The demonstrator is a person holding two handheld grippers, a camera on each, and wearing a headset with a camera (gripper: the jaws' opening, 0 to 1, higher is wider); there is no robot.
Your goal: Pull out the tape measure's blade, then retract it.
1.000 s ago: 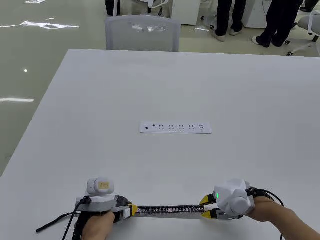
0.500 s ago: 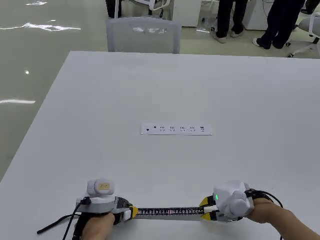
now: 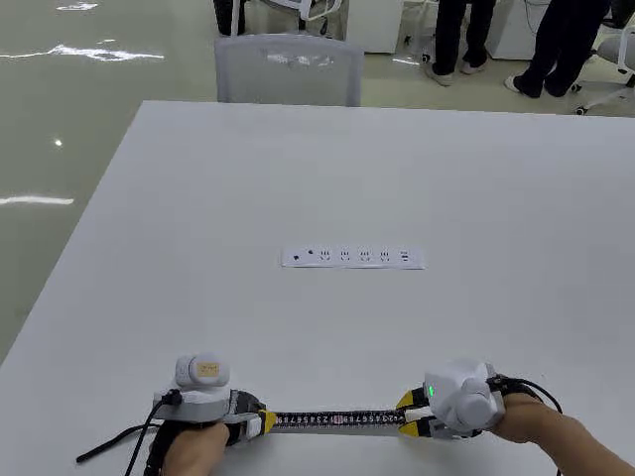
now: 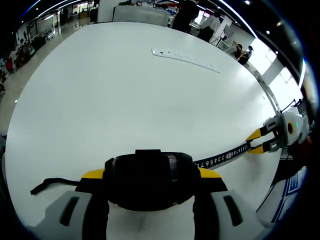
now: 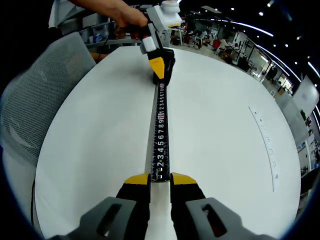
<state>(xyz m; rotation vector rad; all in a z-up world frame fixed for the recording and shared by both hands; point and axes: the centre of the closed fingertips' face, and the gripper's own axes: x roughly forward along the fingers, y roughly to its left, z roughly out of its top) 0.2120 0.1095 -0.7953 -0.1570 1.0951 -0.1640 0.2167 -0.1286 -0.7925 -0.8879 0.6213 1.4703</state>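
The tape measure's black case (image 4: 149,177) sits between the jaws of my left gripper (image 4: 150,175), which is shut on it; the case (image 3: 246,417) lies at the table's near edge. Its numbered blade (image 3: 337,419) runs out flat to the right, along the white table. My right gripper (image 5: 160,179) is shut on the blade's end (image 5: 160,172), and the blade (image 5: 161,127) stretches straight away to the case (image 5: 161,67). In the head view my right gripper (image 3: 409,416) is at the near right, my left gripper (image 3: 260,419) at the near left.
A white power strip (image 3: 352,258) lies flat at mid-table, far from both grippers. A grey mesh chair (image 3: 288,69) stands at the table's far edge. People stand beyond at the top right (image 3: 561,40). A black cable (image 3: 114,443) trails left of the left gripper.
The pulled-out blade looks slightly shorter, with the right gripper a little nearer the case. The head camera has shifted a little.
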